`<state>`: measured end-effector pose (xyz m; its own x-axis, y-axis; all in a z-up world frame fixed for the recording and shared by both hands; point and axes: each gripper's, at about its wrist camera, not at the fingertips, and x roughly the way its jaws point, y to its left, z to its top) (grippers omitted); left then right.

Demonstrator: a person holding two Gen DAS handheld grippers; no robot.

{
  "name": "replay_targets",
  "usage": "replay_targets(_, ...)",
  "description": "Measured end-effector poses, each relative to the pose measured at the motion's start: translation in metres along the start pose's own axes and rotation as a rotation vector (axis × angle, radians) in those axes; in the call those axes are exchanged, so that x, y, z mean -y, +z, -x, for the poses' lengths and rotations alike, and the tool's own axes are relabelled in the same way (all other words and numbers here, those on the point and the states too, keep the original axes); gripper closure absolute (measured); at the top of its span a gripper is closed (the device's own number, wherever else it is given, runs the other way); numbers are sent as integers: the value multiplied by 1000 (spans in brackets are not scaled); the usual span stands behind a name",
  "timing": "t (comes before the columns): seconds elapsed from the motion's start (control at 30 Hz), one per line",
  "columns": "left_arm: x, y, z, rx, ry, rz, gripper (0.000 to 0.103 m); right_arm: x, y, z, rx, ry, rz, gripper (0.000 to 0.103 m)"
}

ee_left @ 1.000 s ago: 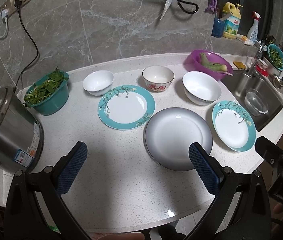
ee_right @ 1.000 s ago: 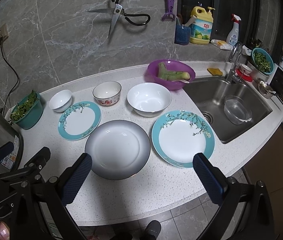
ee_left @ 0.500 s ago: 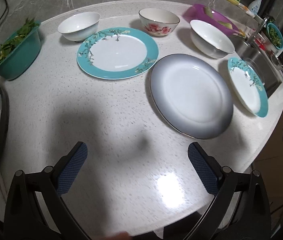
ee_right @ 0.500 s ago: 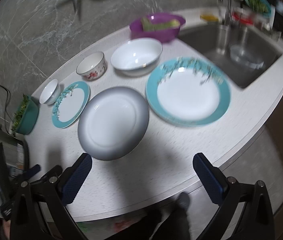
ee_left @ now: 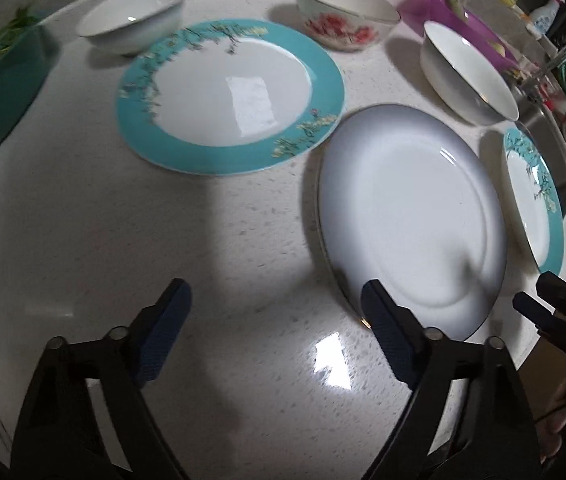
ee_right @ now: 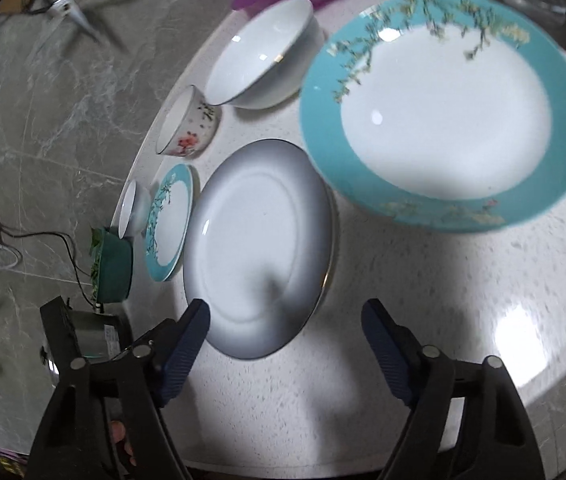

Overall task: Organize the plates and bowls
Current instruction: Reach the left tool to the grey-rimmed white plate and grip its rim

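The grey plate [ee_left: 411, 216] lies flat, face up, on the counter [ee_left: 163, 240] between two teal plates [ee_left: 229, 94]; round, it has no long axis. We judge everything is spread singly so each rim is free. Bowls [ee_left: 467, 76] sit upright behind. Our left gripper [ee_left: 275, 324] and right gripper [ee_right: 283, 340] hover near its front rim, jaws apart, holding nothing.
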<state>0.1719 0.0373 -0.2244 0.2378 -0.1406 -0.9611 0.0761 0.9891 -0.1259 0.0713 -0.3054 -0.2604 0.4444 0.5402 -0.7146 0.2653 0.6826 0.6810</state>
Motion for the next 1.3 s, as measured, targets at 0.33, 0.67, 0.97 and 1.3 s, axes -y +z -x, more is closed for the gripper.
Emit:
replay_targets(0.33,15,29,-25,-17,-92,-66,43,19,12,-12,27,63,-5,31)
replay_targets(0.67,23,65,-37,-18,-169,-140,43,16,14,-23,79,140,-40,34)
replay_targets(0.97,40,77,-40,-49,-215,-234,67,17,17,-25,101,124,-50,50)
replay_targets(1.3,45,89,-45,-89,-242,-240,67,25,24,-25,98,107,-97,59)
